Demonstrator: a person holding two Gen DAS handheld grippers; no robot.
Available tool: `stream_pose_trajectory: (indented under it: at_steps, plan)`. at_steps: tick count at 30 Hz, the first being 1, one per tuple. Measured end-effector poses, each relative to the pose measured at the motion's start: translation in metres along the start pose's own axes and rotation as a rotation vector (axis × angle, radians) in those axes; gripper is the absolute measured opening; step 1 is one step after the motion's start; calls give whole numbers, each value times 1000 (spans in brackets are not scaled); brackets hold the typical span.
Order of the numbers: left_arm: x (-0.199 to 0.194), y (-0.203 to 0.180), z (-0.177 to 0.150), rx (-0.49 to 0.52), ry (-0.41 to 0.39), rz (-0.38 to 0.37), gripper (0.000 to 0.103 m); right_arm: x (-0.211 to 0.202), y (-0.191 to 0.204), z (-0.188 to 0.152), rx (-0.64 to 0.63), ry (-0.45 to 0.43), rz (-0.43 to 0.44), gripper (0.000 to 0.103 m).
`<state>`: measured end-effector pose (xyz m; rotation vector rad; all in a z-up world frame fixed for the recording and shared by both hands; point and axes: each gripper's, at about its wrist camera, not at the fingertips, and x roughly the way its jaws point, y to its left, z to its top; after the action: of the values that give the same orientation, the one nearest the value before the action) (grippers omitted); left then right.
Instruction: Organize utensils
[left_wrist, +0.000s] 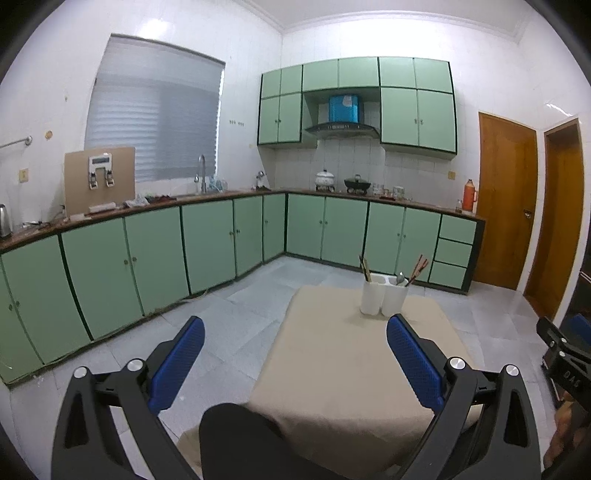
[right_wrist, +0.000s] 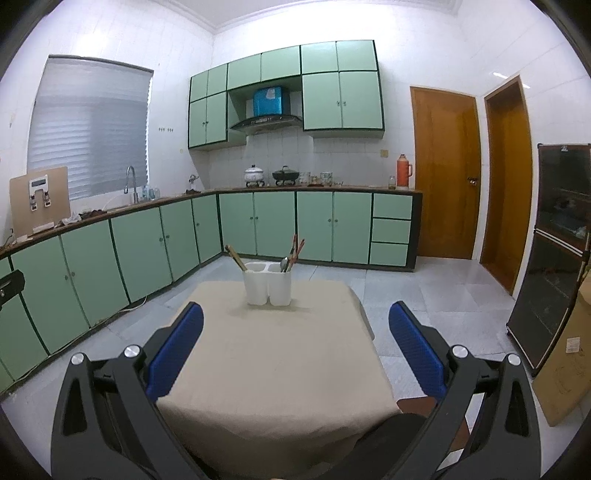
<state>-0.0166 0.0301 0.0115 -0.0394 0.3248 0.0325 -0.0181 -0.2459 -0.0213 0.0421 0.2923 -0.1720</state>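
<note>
A: On the tabletop (right_wrist: 280, 354), far end from both cameras, stood the white utensil holder (right_wrist: 267, 283). Two compartments side by side, upright, resting on the beige cloth.

B: Contents?

A: Left compartment of the holder had dark-tipped chopsticks (right_wrist: 233, 255) leaning out to the left. Right compartment had a metal spoon (right_wrist: 283, 264) and reddish chopsticks (right_wrist: 295, 249) leaning right. Same layout in the left wrist view: utensil holder (left_wrist: 384, 297), spoon (left_wrist: 400, 277), reddish chopsticks (left_wrist: 418, 269), dark-tipped chopsticks (left_wrist: 365, 267).

B: Grippers?

A: Left gripper (left_wrist: 295, 332) was spread wide, blue pads far apart, nothing between them. It sat well short of the holder, over the near-left edge of the tabletop (left_wrist: 354, 362). Right gripper (right_wrist: 295, 321) was also wide open and empty, also well short of the holder, roughly centred on it.

B: Anything else loose near the holder?

A: Couldn't see any other utensils on the cloth in either view. A dark rounded shape, likely the person's knee (left_wrist: 236, 435), showed at the near edge of the tabletop, below the holder in frame.

B: Background?

A: Behind the holder, green cabinets (right_wrist: 314, 225) ran along the wall; wooden doors (right_wrist: 445, 173) were to the right of the holder.
</note>
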Motion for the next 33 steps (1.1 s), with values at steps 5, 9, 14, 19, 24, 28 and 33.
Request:
stream_pose_trajectory:
  at_steps: [5,9,14,19,24,28,33]
  plan:
    - [-3,2,1,-10,-6,1,97,-3,-1,0,5,-9,-3,97]
    - [-2,1,0,-11,0,-3,97,-3,-2,-1,3,-12,0,97]
    - [-1,4,1,-16,2,-6,97,-4,-1,0,-3,-14,-5,97]
    - [0,5,0,-19,4,-6,97,-4,-1,-1,-2,-14,-7,97]
    - [0,5,-1,-20,6,-6,97,-6,-1,-1,1,-15,-8,97]
    - [0,4,-1,-20,6,-9,97,-6,-1,-1,1,-15,-8,97]
    - [0,4,-1,-20,6,-7,97,-5,-2,-1,0,-17,-8,97]
